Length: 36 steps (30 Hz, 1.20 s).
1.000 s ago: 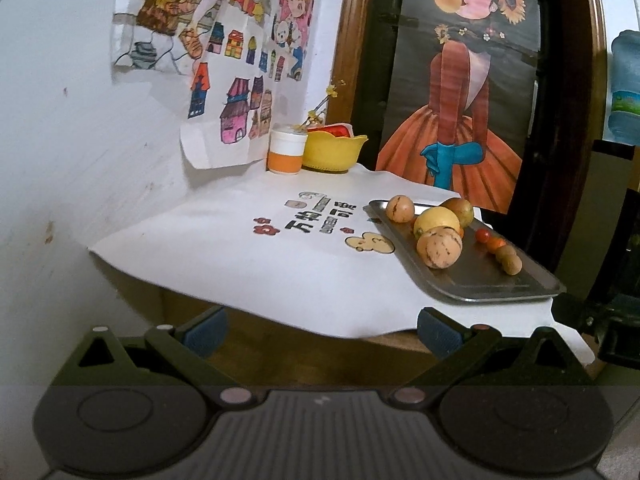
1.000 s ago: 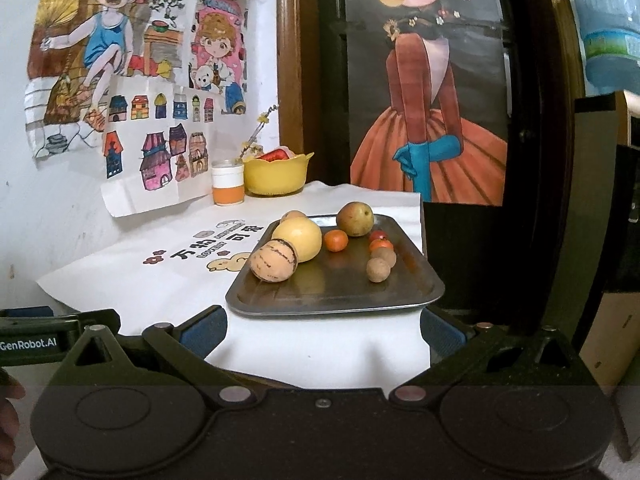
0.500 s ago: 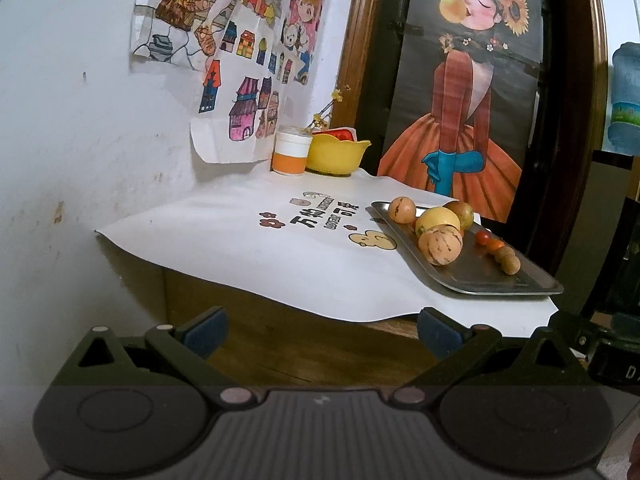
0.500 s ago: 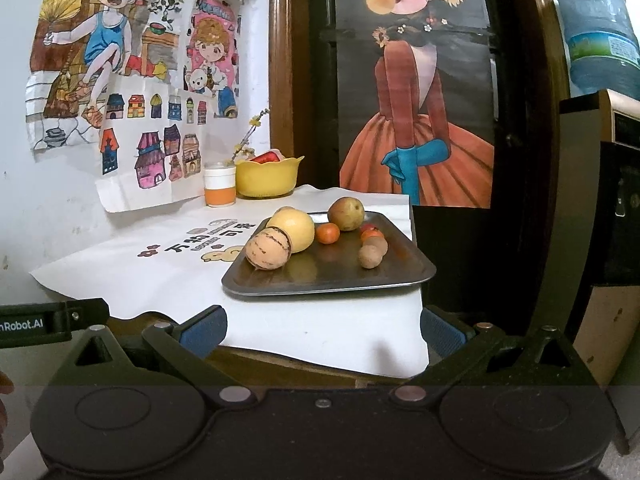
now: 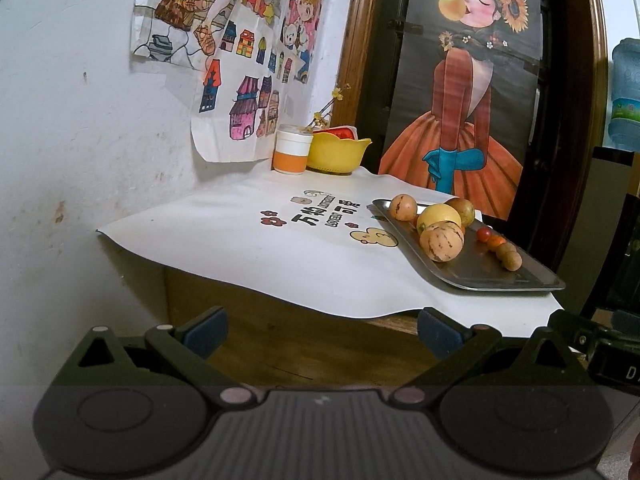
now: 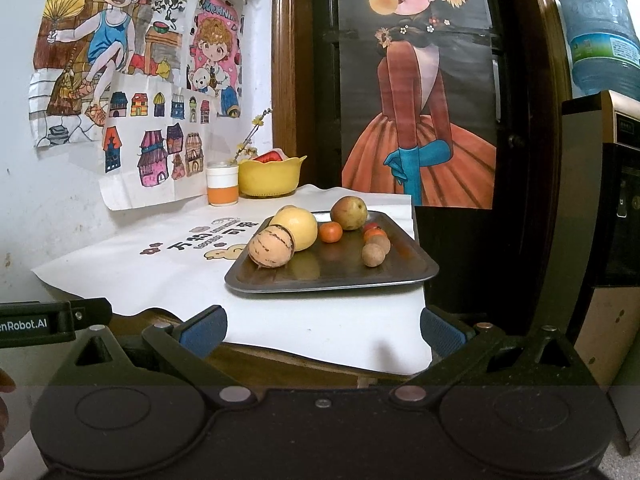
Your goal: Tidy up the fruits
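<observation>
Steel is what I'm reading first: a metal tray (image 6: 332,276) is sitting on the right part of the table, on a white printed cloth (image 6: 160,268), and all the loose fruit is lying in it. A striped, tan round fruit (image 6: 271,247) is resting at the tray's near left, touching a large yellow fruit (image 6: 296,227) just behind it. A brownish-green pear-like fruit (image 6: 349,213) is standing toward the far edge, with a small orange citrus (image 6: 330,232) between it and the yellow one. On the right side I'm seeing a short line of small pieces: a red one and an orange one (image 6: 375,234), then two brown longan-like balls (image 6: 374,255) nearer me. From the left wrist camera I'm also catching another tan round fruit (image 5: 403,207) at the tray's far corner.

My right gripper (image 6: 322,330) is hovering short of the table edge, its blue-padded fingers (image 6: 202,330) spread wide and gripping nothing. My left gripper (image 5: 322,330) is hanging lower and further left, facing the table's wooden front, equally wide apart and bare.

Beyond the tray, a yellow bowl (image 6: 269,178) with something red in it is standing at the back corner, an orange-and-white cup (image 6: 222,184) just beside it. Children's drawings (image 6: 132,80) are covering the wall.
</observation>
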Tool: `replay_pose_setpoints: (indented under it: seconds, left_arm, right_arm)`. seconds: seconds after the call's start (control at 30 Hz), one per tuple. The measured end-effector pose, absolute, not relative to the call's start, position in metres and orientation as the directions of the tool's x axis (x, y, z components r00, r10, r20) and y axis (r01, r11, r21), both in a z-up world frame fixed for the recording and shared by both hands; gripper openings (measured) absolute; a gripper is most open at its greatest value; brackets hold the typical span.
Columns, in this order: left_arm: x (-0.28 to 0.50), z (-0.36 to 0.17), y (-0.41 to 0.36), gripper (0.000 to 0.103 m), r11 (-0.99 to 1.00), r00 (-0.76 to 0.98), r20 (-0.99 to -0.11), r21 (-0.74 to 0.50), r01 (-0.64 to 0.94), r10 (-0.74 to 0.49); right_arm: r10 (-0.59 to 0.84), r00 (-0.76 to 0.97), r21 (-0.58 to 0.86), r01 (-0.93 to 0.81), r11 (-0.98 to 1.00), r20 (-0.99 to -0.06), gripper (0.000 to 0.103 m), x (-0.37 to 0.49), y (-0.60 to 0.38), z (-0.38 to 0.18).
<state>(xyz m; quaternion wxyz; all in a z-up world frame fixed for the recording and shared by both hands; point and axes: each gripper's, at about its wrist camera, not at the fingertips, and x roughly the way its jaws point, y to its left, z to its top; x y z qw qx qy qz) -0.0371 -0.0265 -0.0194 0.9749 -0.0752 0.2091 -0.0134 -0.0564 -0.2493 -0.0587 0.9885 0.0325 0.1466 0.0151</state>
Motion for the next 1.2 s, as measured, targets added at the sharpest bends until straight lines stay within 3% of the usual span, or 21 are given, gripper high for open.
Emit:
replay_pose_setpoints:
  seconds: [0.77,1.2]
  left_arm:
    - [-0.0390,-0.0213,-0.0274,0.103,0.989,0.911,-0.409,-0.148,-0.006,-0.056]
    - [-0.0352,-0.0210,-0.0263,0.103,0.988,0.891,-0.453,-0.154,-0.035,-0.039]
  right_arm:
    - [0.039,0.957,0.069,-0.020,0.997,-0.289,0.102,-0.0563,-0.2490,-0.0585]
    - [0.043,0.956,0.066,-0.024,0.998,-0.291,0.102,-0.0569,-0.2484,-0.0604]
